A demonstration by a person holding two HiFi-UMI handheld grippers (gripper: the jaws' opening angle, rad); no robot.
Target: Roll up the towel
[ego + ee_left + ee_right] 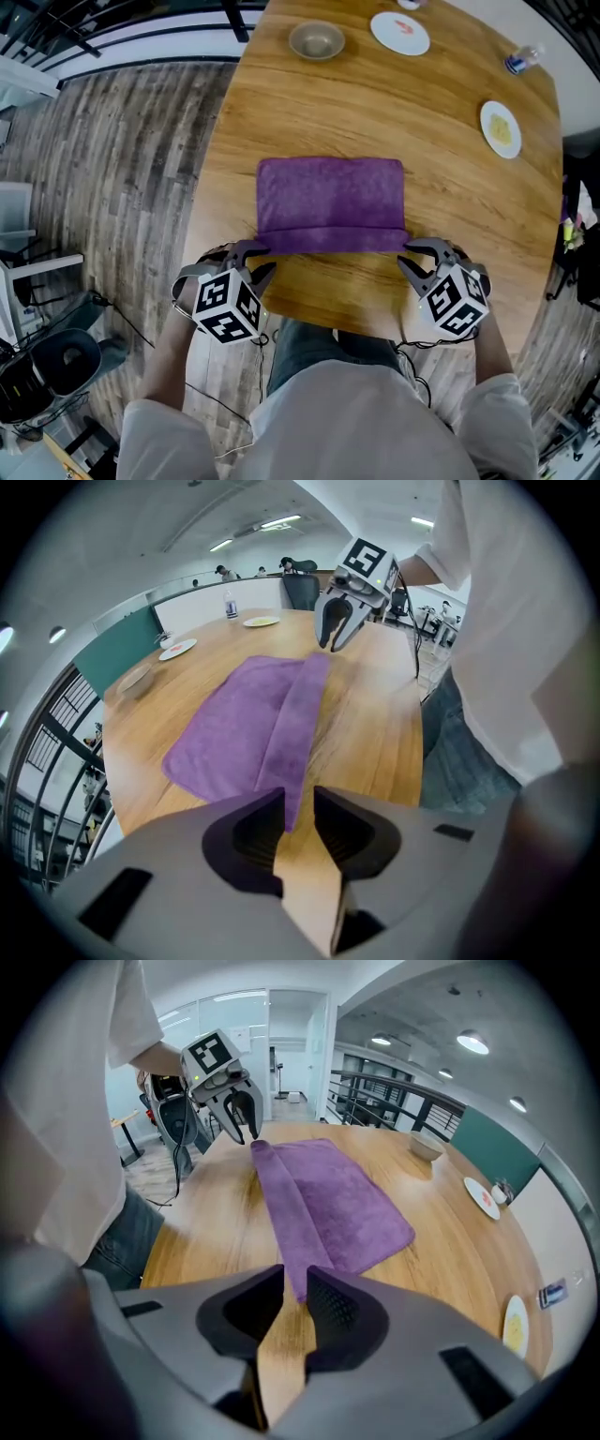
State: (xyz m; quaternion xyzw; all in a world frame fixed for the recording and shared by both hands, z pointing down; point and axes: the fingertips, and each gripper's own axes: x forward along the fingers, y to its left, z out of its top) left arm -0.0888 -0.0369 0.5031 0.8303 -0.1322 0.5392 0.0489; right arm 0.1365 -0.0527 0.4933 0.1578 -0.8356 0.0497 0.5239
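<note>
Your towel (330, 202) lies flat on the table (394, 103), midway along the near edge and set a little back from it, with bare wood showing between it and you. It is purple, and its near side is turned over onto itself in one narrow band that runs the full width; the rest is spread out toward the far edge.

Your left gripper (255, 258) hangs just off the left end of that band, pointing steeply down. In the left gripper view (298, 813) its jaws stand slightly apart. The tip of the folded band (298, 761) shows in the gap just beyond them, and the pads are not pressing on it. Below that tip the gap shows only table wood.

Your right gripper (412, 258) sits the same way at the right end of the band. In the right gripper view (294, 1297) its jaws are also a little apart, with the end of the towel (328, 1199) just past the gap and nothing clamped.

Each gripper appears in the other's view, poised over the opposite end of the band.

Near the far edge of the table stand a bowl (316, 40) and a plate (399, 33). A bottle (521, 59) and a second plate (501, 128) lie along the right edge, all well apart from the towel.
</note>
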